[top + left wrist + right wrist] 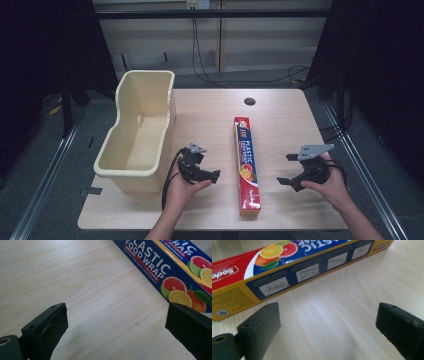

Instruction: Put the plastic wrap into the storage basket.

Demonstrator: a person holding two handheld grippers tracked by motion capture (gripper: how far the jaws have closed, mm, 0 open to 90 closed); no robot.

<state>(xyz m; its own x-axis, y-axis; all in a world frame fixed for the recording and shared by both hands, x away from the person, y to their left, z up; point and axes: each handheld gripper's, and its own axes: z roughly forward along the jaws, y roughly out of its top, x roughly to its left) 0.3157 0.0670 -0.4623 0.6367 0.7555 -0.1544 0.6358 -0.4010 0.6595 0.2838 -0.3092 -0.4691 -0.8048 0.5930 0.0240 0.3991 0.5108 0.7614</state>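
Note:
A long plastic food wrap box (247,165), blue, red and yellow with fruit pictures, lies lengthwise in the middle of the wooden table (280,115). My left gripper (216,175) sits just left of the box, pointing at it, jaws open and empty. In the left gripper view the box (175,272) lies ahead at the upper right, beyond the open left gripper (116,320). My right gripper (285,170) stands right of the box, open and empty. In the right gripper view the box (294,267) runs across the top, its yellow side facing the open right gripper (328,320).
A cream plastic tub (137,135), empty, stands at the table's left side, just beside my left hand. A dark round hole (249,101) sits in the tabletop at the back. Cables hang behind the table.

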